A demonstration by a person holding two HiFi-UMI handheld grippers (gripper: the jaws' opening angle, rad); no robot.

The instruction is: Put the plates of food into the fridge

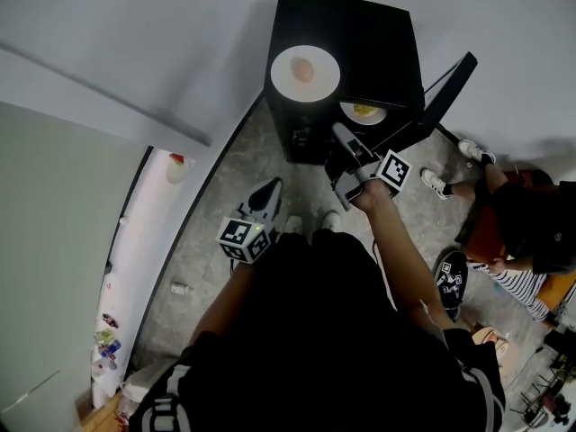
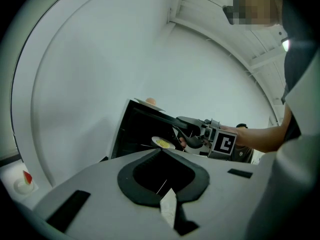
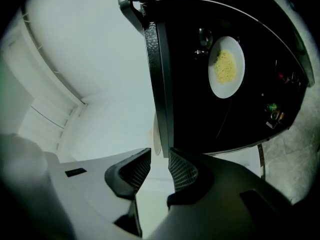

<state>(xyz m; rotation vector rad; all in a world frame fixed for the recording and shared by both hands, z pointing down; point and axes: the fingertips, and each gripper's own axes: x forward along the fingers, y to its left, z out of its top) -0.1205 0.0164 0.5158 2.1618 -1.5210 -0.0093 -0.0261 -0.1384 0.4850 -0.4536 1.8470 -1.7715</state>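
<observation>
A black mini fridge stands open on the floor, its door swung out to the right. On its top sits a white plate with a pale round food. A second white plate with yellow food rests on a shelf inside. My right gripper hovers at the fridge's opening, a little back from the inner plate. It is open with nothing between its pads. Lower left, away from the fridge, my left gripper points toward it, shut and empty.
A person sits on the floor at the right, feet near the fridge door. A white ledge with small items runs along the left wall. A small bottle lies on the speckled floor. Small bottles sit inside the fridge.
</observation>
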